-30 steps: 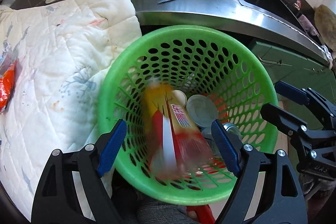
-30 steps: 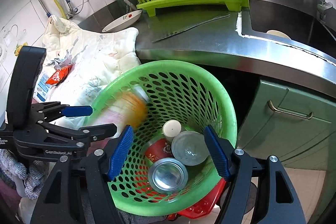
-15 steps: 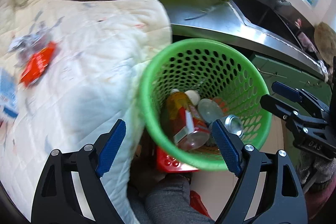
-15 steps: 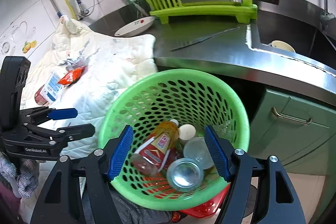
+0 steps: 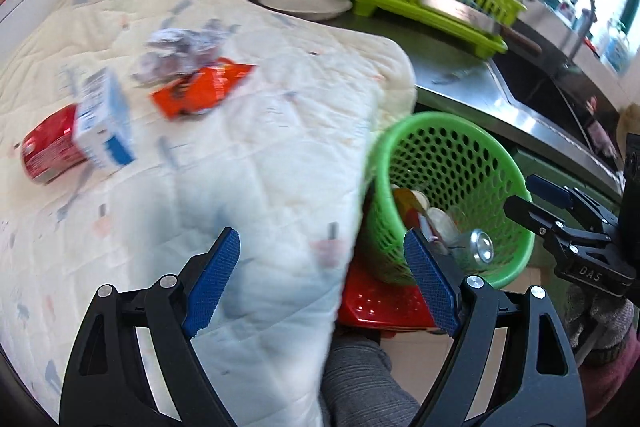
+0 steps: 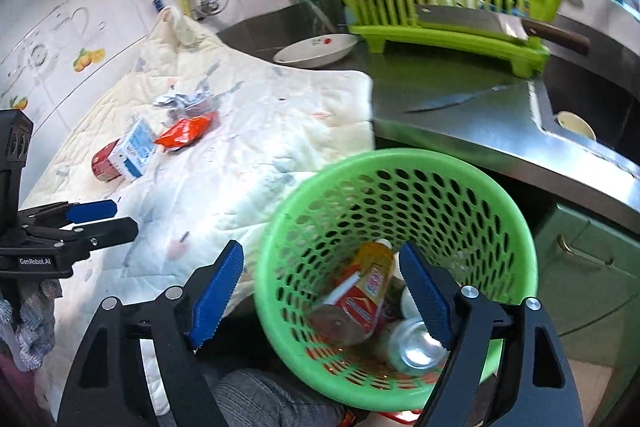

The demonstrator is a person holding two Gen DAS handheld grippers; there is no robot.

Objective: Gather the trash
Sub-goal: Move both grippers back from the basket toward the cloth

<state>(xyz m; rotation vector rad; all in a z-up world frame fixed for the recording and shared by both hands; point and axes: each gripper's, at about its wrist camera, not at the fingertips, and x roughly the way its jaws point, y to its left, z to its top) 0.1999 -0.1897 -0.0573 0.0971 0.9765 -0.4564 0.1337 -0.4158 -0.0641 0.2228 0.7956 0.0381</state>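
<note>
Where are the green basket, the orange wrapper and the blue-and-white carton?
green basket [image 6: 460, 163], right wrist view, far rim.
orange wrapper [image 5: 202, 91], left wrist view, middle of its face.
blue-and-white carton [image 6: 136, 146], right wrist view, top face.

One green basket [image 6: 400, 187] is seen at lower right, and in it one bottle [image 6: 360, 291] and one can [image 6: 416, 347] can be counted; other items there are too hidden to count. On one white quilt [image 6: 248, 155] at left, one red can [image 6: 105, 161], one blue-and-white carton [image 6: 134, 149], one orange wrapper [image 6: 184, 131] and one crumpled foil wrapper [image 6: 180, 101] are counted. One plate [image 6: 316, 51], one dish rack [image 6: 448, 15] and two knives are seen on the counter [image 6: 460, 123].
</note>
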